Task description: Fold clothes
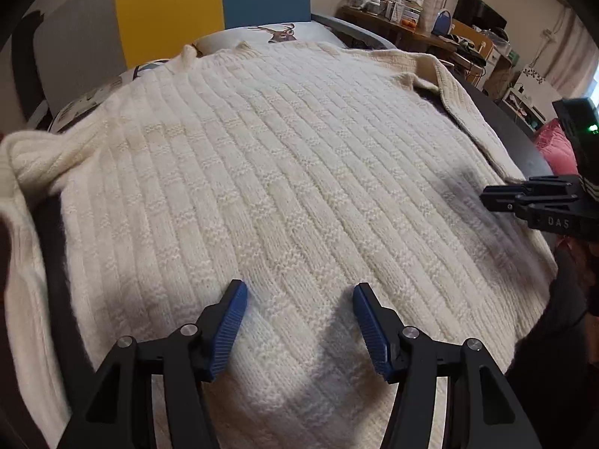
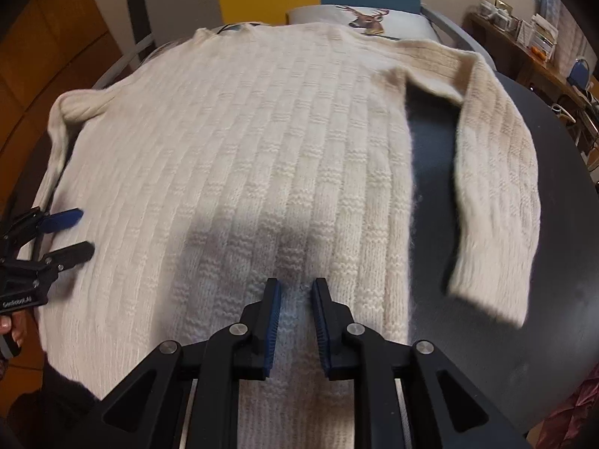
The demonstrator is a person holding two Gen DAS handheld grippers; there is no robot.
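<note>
Cream knit sweater point(image 1: 284, 172) is spread flat on dark counter point(image 2: 524, 224), sleeve folded at right. Left hand-held gripper point(image 1: 299, 292) is held released above hem; right hand-held gripper point(image 2: 295, 284) is narrowed w/ knit between fingers, grip can't be told.

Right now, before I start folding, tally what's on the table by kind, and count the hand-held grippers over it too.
Cream knit sweaters: 1, spread flat on the dark table
Hand-held grippers: 2, left hand-held gripper open, right hand-held gripper narrowly open; both over the sweater's lower body
Deer-print pillows beyond the table: 1
Total: 4
</note>
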